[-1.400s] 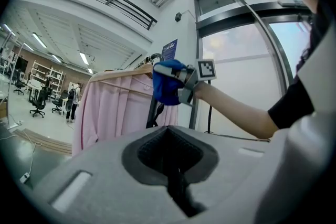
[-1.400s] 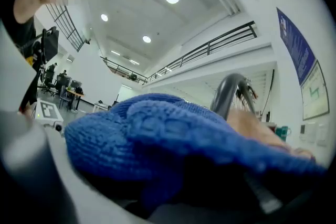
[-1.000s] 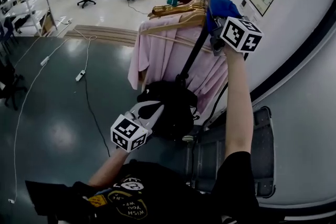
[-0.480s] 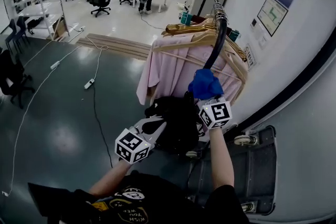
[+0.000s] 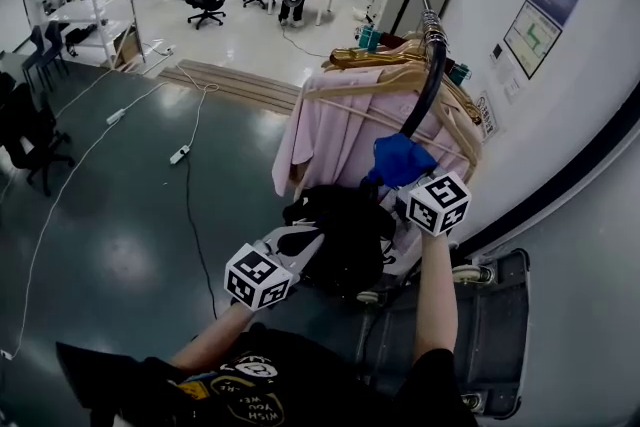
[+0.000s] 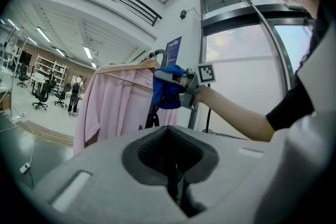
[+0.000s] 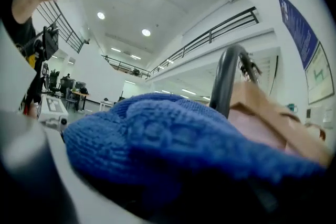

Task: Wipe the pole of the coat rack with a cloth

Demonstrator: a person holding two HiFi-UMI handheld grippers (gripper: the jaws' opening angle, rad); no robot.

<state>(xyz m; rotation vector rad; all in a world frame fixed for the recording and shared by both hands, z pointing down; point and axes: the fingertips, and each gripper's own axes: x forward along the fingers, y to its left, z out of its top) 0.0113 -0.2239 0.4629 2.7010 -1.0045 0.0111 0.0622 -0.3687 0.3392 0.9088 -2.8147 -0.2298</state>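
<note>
The coat rack's black pole (image 5: 425,85) slants up to a chrome top in the head view. A blue knitted cloth (image 5: 398,160) is wrapped against the pole's lower half, and my right gripper (image 5: 408,179) is shut on it, its marker cube just below. In the right gripper view the blue cloth (image 7: 173,139) fills the space between the jaws of the right gripper (image 7: 173,176), with the pole (image 7: 227,78) rising behind it. My left gripper (image 5: 296,237) hangs lower left, beside a black garment, jaws closed together on nothing (image 6: 176,191). The left gripper view shows the cloth (image 6: 167,93) on the pole.
Pink shirts (image 5: 335,130) on wooden hangers (image 5: 385,65) hang left of the pole. A black garment (image 5: 345,230) bunches near the rack's base. A grey wheeled platform (image 5: 490,315) lies at right by the white wall. Cables and power strips (image 5: 180,155) cross the dark floor.
My right gripper slid the blue cloth from the pole's top down to its lower half, then held there. The left gripper stayed low beside the black garment.
</note>
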